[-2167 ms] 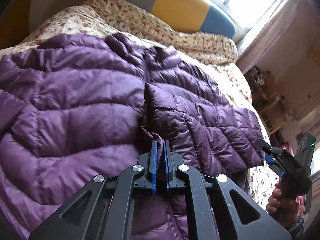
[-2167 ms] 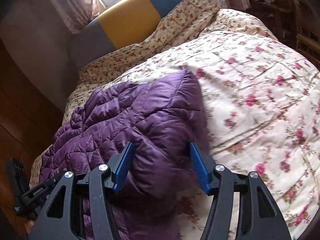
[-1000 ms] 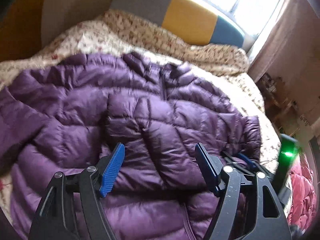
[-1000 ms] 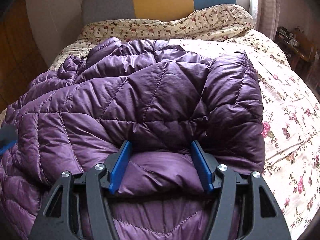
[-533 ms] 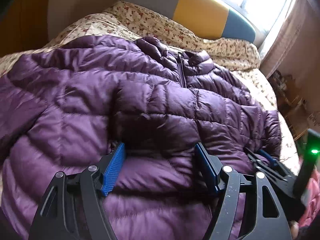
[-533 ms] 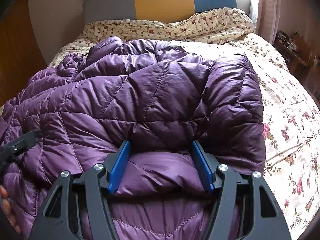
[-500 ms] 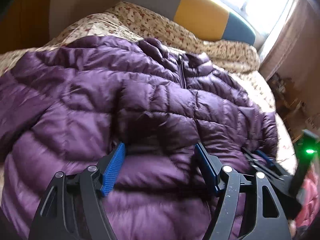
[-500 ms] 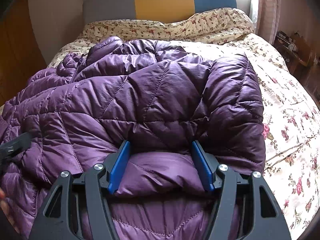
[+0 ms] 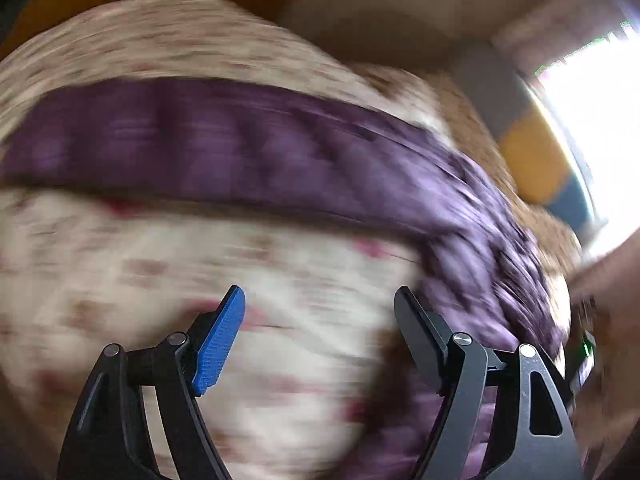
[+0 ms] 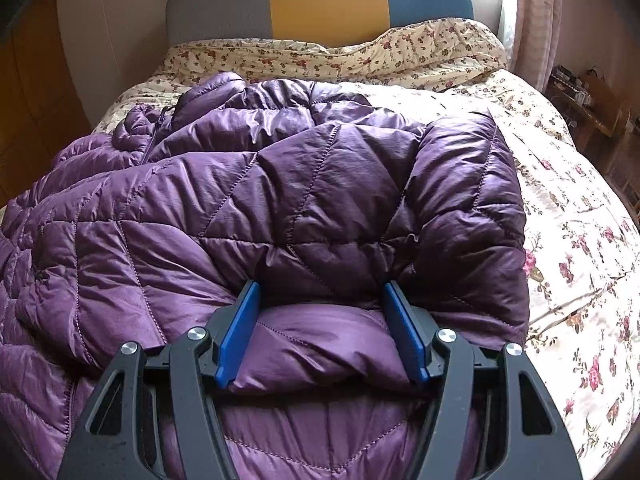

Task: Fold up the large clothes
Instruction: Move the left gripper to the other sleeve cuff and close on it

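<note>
A purple quilted puffer jacket (image 10: 280,208) was seen spread over a bed covered by a cream floral bedspread (image 10: 568,248), filling the left and centre of the right wrist view. The bedspread was bunched in a ridge along the top of the frame, below a padded headboard (image 10: 320,4) in grey, yellow and blue panels. A pale curtain (image 10: 536,20) hung at the upper right, with cluttered wooden shelving (image 10: 588,100) just below it at the right edge. The jacket's shell looked glossy and crinkled, stitched in diagonal channels, with a dark zipper line near the collar at the upper left. One sleeve was folded across the body, its rounded cuff end lying at the centre right.

The right gripper (image 10: 320,332) was planted at the bottom centre, its blue pads pressed against a puffed fold of jacket bulging between them, so that the fold was gripped.

The left wrist view was heavily smeared. The left gripper (image 9: 320,332) was seen with its jaws spread wide, having just been opening, and only blurred floral bedspread (image 9: 160,260) lay behind the gap. The jacket (image 9: 240,152) appeared as a purple band arching from the upper left down the right side.
</note>
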`<control>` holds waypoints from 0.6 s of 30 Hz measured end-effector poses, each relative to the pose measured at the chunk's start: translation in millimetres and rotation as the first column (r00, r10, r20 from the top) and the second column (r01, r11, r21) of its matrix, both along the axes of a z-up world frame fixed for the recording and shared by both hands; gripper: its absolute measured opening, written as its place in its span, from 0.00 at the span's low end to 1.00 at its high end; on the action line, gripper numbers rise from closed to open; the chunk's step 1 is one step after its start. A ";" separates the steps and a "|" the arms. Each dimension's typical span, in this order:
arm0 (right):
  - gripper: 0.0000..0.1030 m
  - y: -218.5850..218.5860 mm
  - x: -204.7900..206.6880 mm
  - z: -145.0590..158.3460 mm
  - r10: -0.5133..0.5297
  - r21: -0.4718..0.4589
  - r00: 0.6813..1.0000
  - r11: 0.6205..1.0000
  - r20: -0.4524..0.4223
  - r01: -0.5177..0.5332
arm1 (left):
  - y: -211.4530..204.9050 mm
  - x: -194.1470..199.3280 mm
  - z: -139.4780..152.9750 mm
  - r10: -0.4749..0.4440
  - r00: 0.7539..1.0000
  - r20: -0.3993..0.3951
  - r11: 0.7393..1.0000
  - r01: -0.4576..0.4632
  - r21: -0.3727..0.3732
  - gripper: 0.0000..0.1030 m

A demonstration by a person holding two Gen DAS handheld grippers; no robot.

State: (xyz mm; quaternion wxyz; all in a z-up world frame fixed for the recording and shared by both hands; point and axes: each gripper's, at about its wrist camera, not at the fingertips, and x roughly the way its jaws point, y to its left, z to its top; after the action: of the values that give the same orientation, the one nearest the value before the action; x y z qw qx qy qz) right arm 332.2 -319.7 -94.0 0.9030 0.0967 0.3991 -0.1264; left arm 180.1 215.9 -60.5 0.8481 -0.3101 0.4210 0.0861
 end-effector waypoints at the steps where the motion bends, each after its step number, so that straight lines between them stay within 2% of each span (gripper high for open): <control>1: 0.61 0.2 0.2 -0.1 -0.001 -0.001 1.000 1.000 0.000 0.001 | 27.8 -14.2 -3.2 0.073 0.997 -0.017 0.997 -0.073 -0.003 0.74; 4: 0.61 0.3 0.1 -0.2 -0.001 0.000 1.000 1.000 0.001 0.001 | 89.2 -42.7 -8.0 0.225 0.974 -0.032 0.974 -0.226 -0.035 0.66; 7: 0.62 0.5 0.1 -0.3 0.000 0.000 1.000 1.000 0.001 0.000 | 143.1 -64.2 -2.4 0.366 0.930 -0.019 0.928 -0.367 -0.065 0.66; 9: 0.62 0.9 0.2 -0.2 -0.001 0.000 1.000 1.000 0.001 0.001 | 166.8 -70.8 0.7 0.424 0.905 -0.014 0.902 -0.424 -0.084 0.66; 13: 0.62 1.0 0.3 -0.2 -0.001 -0.002 1.000 1.000 0.000 0.001 | 201.4 -71.9 -3.5 0.465 0.885 -0.021 0.873 -0.462 -0.153 0.66; 16: 0.62 1.2 0.5 -0.3 -0.001 -0.003 1.000 1.000 0.000 0.001 | 209.6 -69.2 -9.7 0.455 0.890 -0.033 0.877 -0.455 -0.154 0.62; 18: 0.62 1.3 0.5 -0.3 -0.001 -0.002 1.000 1.000 0.000 0.001 | 206.5 -58.0 -11.8 0.444 0.895 -0.039 0.885 -0.445 -0.134 0.54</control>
State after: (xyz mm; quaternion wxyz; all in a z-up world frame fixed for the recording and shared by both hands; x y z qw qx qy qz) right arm 332.7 -318.4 -94.3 0.9030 0.0959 0.3988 -0.1275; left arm 122.1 422.4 -72.3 0.7805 -0.4564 0.3468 0.2494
